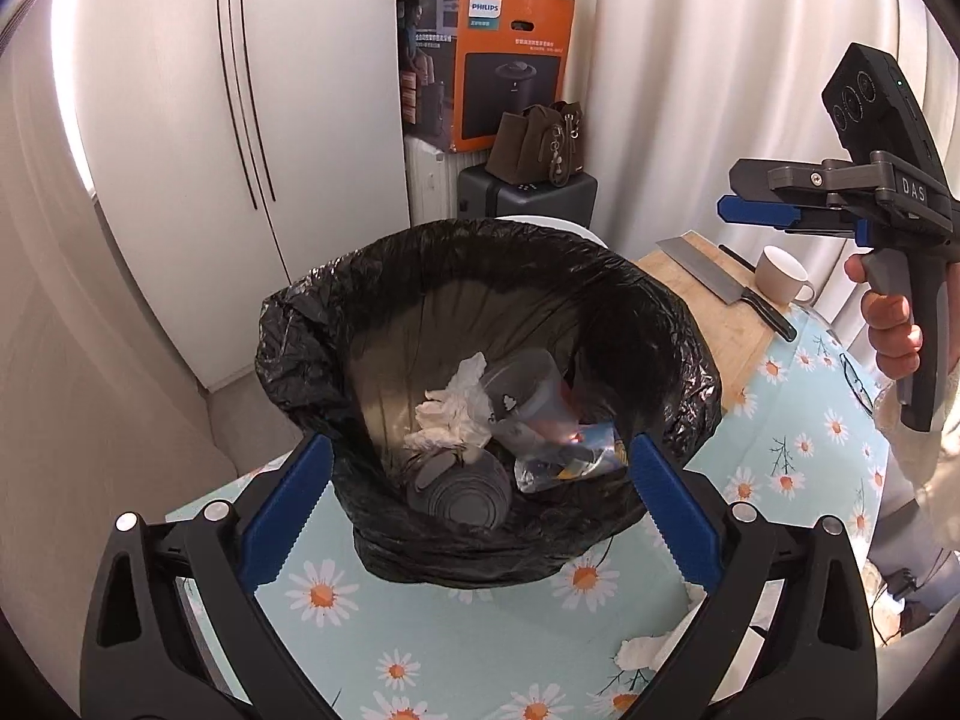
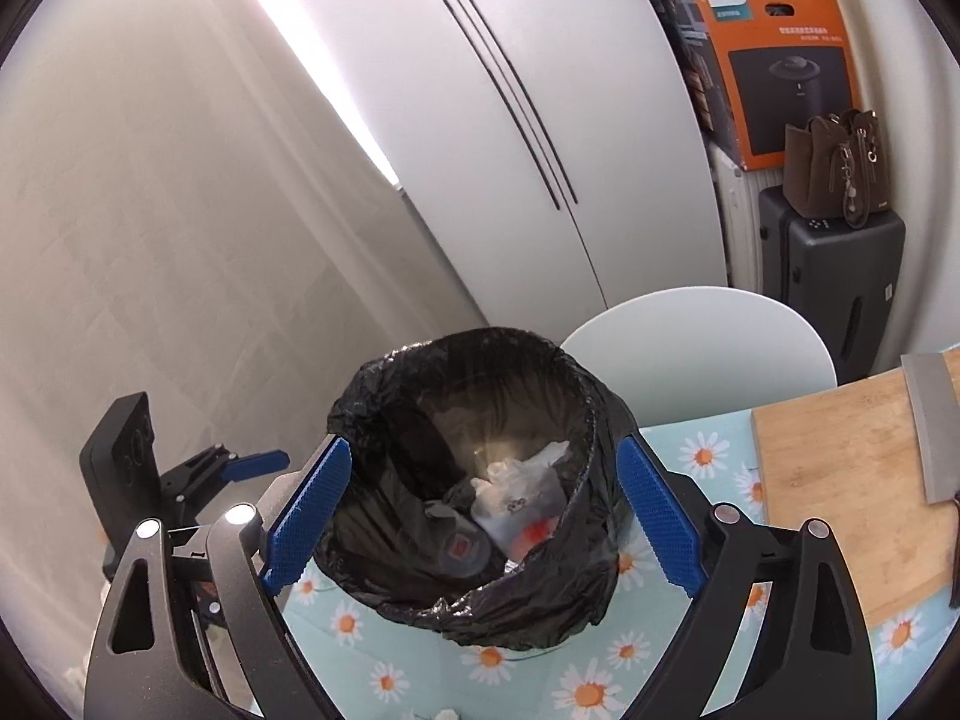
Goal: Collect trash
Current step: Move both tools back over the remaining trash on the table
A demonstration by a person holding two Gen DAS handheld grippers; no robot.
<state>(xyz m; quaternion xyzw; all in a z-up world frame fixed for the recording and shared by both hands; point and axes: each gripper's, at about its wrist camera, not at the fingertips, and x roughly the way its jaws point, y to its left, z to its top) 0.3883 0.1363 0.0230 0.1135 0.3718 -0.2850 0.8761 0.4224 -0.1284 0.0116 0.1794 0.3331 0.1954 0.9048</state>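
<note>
A bin lined with a black bag (image 1: 372, 312) stands on the daisy tablecloth (image 1: 480, 630). Inside lie crumpled white tissue (image 1: 450, 414), a clear plastic cup (image 1: 528, 396), a grey lid (image 1: 462, 492) and a crinkled wrapper (image 1: 576, 462). My left gripper (image 1: 480, 510) is open and empty, held above the bin's near rim. A white tissue scrap (image 1: 648, 648) lies on the cloth by my right finger. In the right wrist view the same bin (image 2: 576, 570) sits below my right gripper (image 2: 480, 516), which is open and empty. The right gripper also shows in the left view (image 1: 756, 210).
A wooden cutting board (image 2: 840, 480) with a cleaver (image 2: 936, 432) lies right of the bin, with a white mug (image 1: 780, 276) beyond. A white chair back (image 2: 702, 348), a dark suitcase (image 2: 834, 282) and an orange box (image 1: 510, 60) stand behind the table.
</note>
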